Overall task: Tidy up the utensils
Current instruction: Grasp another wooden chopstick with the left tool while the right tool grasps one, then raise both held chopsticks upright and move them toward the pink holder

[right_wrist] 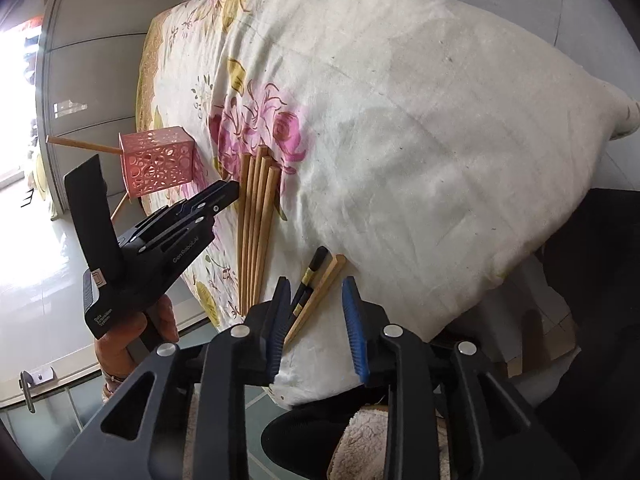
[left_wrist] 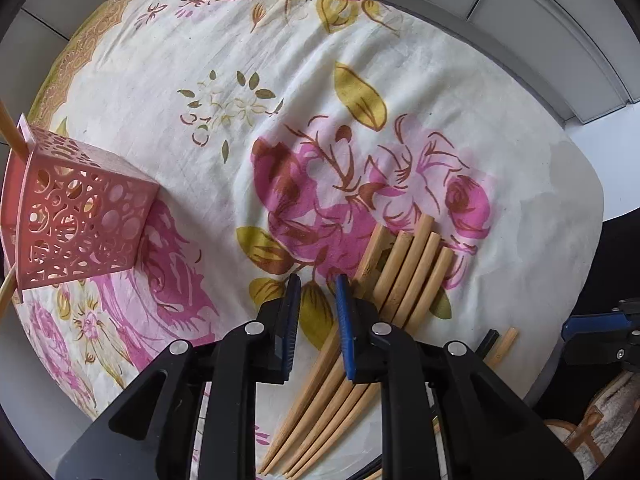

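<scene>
Left gripper [left_wrist: 317,280]: nearest in the left wrist view, black arms with blue pads; jaws stand a narrow way apart with nothing between them, hovering over the cloth just left of the chopstick bundle
Right gripper [right_wrist: 316,284]: nearest in the right wrist view, jaws spread fairly wide and empty, poised at the near edge of the table over the two loose sticks
Hand [right_wrist: 120,344]: the person's left hand grips the left tool's handle, seen at near left in the right wrist view
Loose pair [right_wrist: 316,288]: one dark chopstick and one pale bamboo chopstick lie side by side on the cloth at the near edge, right of the bundle; the right gripper's left pad overlaps them in view, whether it touches I cannot tell
Bamboo chopsticks [left_wrist: 404,276]: a bundle of about five, lying flat and close together on the cloth, thick ends pointing far, tips pointing near; partly hidden under the left gripper's right finger
Floral cloth [left_wrist: 240,128]: cream with pink flowers and olive leaves, wrinkled, covering the table
Pink holder [left_wrist: 80,216]: perforated square basket at far left on the cloth, well apart from the bundle; a bamboo stick [right_wrist: 80,144] pokes out of its top
Floor [right_wrist: 60,272]: pale tiles beyond the table's left side
</scene>
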Demonstrator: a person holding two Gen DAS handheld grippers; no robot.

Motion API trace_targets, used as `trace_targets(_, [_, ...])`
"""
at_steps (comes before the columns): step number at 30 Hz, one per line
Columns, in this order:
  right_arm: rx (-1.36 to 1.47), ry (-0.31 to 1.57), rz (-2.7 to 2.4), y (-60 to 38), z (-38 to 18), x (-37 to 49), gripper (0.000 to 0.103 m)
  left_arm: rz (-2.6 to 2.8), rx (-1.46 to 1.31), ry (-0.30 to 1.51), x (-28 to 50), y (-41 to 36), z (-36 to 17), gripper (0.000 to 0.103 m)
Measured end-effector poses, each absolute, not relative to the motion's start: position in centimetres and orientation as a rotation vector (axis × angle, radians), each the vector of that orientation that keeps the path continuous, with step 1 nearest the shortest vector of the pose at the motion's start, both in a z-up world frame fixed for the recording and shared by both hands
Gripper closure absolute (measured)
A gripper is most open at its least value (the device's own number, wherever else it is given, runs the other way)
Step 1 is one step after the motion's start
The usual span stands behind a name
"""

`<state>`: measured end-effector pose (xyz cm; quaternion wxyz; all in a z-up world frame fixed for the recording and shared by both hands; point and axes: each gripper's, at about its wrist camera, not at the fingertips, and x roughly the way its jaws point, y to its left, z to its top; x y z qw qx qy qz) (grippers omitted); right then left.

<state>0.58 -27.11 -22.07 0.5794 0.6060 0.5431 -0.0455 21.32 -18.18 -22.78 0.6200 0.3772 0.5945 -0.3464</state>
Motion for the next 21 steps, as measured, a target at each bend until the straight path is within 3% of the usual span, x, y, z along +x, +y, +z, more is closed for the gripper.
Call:
trace_targets(10, [1.422, 1.281, -0.099, -26.0, -22.3, 0.7, 0.074, -0.853, 0.84, 1.384, 19.9, -17.9, -21.9, 0.085])
trace_targets(16, [1.437, 1.291, -0.108, -25.8, -22.6, 1.0, 0.067, -0.843, 0.858, 1.389, 19.7, -16.9, -23.0, 0.085])
trace_targets(18, [1.439, 1.295, -0.113, -25.5, -22.6, 1.2, 0.063, -0.852, 0.828, 1.372, 19.4, -16.6, -22.9, 0.093])
trace_targets(21, [1.446, 1.302, -0.129, -24.9, -23.0, 1.7, 0.061, -0.836, 0.773, 1.316, 18.8, -14.9, -22.5, 0.095])
